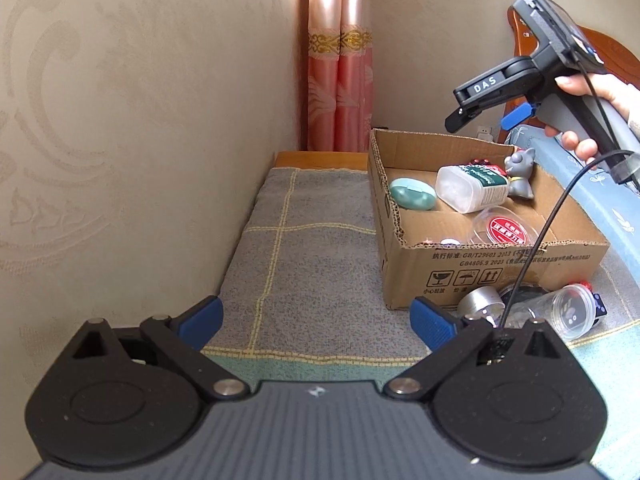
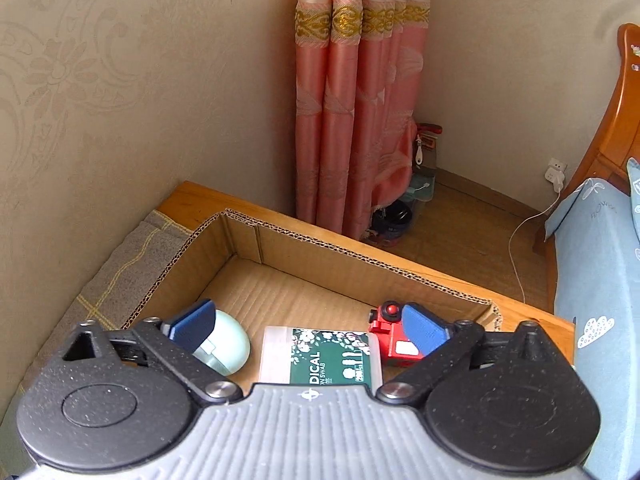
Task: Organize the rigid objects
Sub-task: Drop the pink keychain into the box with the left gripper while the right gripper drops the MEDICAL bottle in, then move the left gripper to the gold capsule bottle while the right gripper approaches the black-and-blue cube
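Presently, both hand-held grippers are held wide and empty: the left hand-held gripper (image 1: 316, 320) low over the grey cloth (image 1: 304, 248), the right hand-held gripper (image 2: 308, 326) above the cardboard box (image 1: 492, 268). Outside the box, on the surface, a clear plastic jar (image 1: 560, 312) lies on its side beside a metal cap (image 1: 480, 300). The jar is judged light, rigid and slippery; a grip across its mid-body is advised.

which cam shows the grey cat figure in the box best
The left wrist view. There the grey cat figure stands in plain sight at the far side of the cardboard box, beside the swab container. The right wrist view shows none of it.
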